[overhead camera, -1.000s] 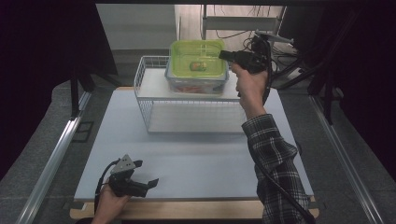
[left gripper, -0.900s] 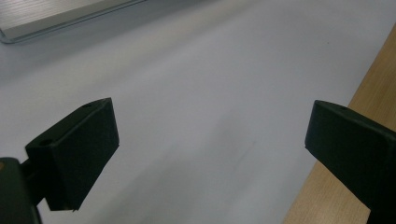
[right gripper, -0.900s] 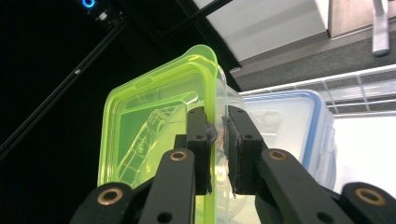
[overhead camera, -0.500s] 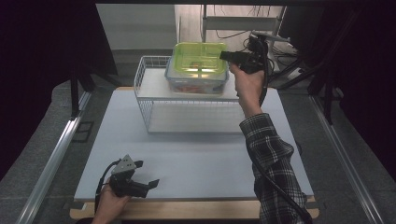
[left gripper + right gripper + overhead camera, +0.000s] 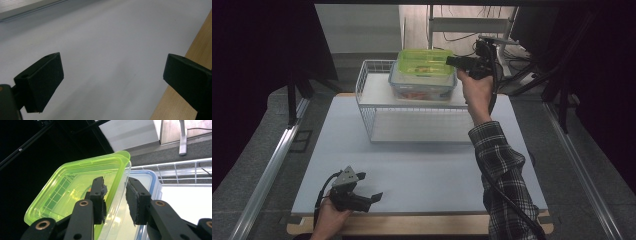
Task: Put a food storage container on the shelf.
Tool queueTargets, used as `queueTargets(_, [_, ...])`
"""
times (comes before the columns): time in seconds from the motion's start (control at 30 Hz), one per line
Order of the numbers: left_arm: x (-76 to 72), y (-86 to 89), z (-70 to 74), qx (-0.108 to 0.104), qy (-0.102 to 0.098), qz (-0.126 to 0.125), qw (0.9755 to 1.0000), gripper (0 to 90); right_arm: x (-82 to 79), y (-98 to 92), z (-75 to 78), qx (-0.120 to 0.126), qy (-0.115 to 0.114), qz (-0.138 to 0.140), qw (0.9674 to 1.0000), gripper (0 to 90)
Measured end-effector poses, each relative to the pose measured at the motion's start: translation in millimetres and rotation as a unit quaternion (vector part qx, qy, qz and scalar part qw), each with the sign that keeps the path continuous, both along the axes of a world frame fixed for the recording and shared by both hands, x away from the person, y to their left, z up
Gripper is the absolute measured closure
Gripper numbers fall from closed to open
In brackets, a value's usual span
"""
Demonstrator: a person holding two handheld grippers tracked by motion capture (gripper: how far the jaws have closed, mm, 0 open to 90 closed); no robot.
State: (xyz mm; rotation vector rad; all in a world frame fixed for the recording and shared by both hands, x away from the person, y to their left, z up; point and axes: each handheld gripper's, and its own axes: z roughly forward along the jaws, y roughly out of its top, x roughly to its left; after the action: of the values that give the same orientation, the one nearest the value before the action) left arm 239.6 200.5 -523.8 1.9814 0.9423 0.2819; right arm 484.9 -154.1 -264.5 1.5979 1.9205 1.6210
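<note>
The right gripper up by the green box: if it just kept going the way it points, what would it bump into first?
Most likely the green box itself: the right gripper already has that box's wall between its jaws, which have just been opening. Depth is hard to judge.

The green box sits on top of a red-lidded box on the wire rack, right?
Not quite. The box under the green box has a blue lid rim, not a red one; the right gripper view shows it. The rest is right: they are stacked on the wire rack.
</note>
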Motion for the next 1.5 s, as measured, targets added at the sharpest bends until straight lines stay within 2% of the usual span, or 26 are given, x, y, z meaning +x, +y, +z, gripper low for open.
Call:
queueTargets(0.47, [0.4,-0.6,-0.8,0.002,0.003,0.000,1.0000,2.8,1.0,3.1,3.0,-0.038,-0.020,-0.005,0.9991,64.2])
queueTargets(0.63, [0.5,-0.2,-0.8,0.003,0.003,0.001,1.0000,2.8,0.0,6.9,6.7,-0.077,-0.032,-0.012,0.9965,57.7])
queueTargets(0.77, [0.5,-0.1,-0.7,0.003,0.003,0.001,1.0000,2.8,-0.5,7.9,8.2,-0.090,-0.036,-0.012,0.9953,51.0])
queueTargets(0.93, [0.4,-0.1,-0.4,0.002,0.001,0.001,1.0000,2.8,-1.9,6.1,9.7,-0.095,-0.044,-0.005,0.9945,39.2])
queueTargets(1.07, [0.5,-0.1,-0.5,0.002,0.002,0.001,1.0000,2.9,-4.9,4.8,10.9,-0.102,-0.044,0.013,0.9937,31.9])
queueTargets(1.27, [0.5,-0.7,-0.6,0.005,0.001,0.000,1.0000,2.9,-13.8,2.6,12.9,-0.112,-0.057,0.032,0.9915,25.1])
queueTargets(1.37, [0.4,-0.9,-0.5,0.005,0.001,0.001,1.0000,2.9,-19.6,1.2,13.1,-0.127,-0.070,0.038,0.9887,22.8])
queueTargets(1.5, [0.4,-1.1,-0.7,0.007,0.000,0.000,1.0000,2.9,-27.3,-1.6,11.8,-0.126,-0.076,0.051,0.9877,20.7])
